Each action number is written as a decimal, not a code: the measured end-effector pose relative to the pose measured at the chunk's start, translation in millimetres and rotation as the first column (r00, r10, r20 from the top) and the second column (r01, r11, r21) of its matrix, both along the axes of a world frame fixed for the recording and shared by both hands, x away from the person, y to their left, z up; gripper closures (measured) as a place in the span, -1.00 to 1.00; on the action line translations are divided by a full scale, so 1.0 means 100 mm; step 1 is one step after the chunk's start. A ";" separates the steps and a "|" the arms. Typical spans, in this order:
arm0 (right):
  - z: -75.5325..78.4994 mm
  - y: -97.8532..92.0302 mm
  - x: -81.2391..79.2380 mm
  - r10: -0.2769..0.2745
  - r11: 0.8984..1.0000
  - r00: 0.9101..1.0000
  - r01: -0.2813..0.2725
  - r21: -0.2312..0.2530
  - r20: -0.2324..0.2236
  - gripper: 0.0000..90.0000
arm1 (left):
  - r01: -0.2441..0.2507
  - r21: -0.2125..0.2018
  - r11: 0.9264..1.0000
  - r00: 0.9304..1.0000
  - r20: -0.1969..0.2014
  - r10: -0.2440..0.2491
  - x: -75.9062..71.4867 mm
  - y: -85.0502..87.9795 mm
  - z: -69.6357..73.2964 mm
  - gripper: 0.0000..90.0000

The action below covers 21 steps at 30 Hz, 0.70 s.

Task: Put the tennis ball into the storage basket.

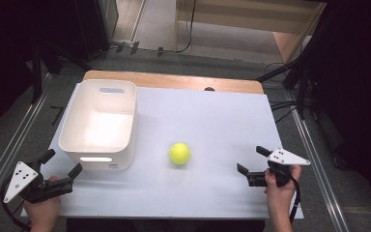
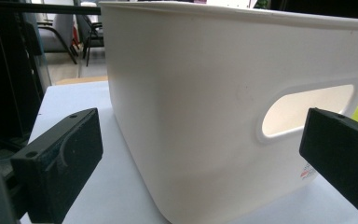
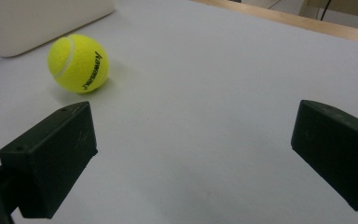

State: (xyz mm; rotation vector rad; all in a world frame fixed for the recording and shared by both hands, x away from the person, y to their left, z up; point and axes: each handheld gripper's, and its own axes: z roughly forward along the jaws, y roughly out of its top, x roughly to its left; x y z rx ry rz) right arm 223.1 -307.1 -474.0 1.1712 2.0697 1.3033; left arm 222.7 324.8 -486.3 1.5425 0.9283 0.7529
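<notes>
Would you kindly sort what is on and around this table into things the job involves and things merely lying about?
Job in hand:
tennis ball
white bin
left gripper
right gripper

Lying about:
cables on the floor
chairs behind the table

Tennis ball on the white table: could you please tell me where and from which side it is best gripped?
Grip the tennis ball across its widest middle, probably coming from its right with the open right hand-held gripper; it is round, lies free on the table, and the white bin crowds its left.
</notes>
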 end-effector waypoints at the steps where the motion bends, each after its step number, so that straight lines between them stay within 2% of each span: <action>1: 0.02 0.02 0.02 0.008 1.000 1.000 -0.008 -0.010 -0.002 -1.00 | 0.002 0.000 1.000 1.000 0.000 -0.002 0.00 0.00 0.00 -1.00; 10: 0.14 0.18 0.16 0.060 0.997 0.998 -0.061 -0.038 -0.025 -1.00 | 0.007 -0.003 1.000 1.000 0.002 -0.007 0.00 0.00 0.00 -1.00; 21: 0.22 0.37 0.32 0.110 0.991 0.992 -0.114 -0.073 -0.061 -1.00 | 0.008 0.007 1.000 1.000 -0.002 -0.008 0.00 0.00 0.00 -1.00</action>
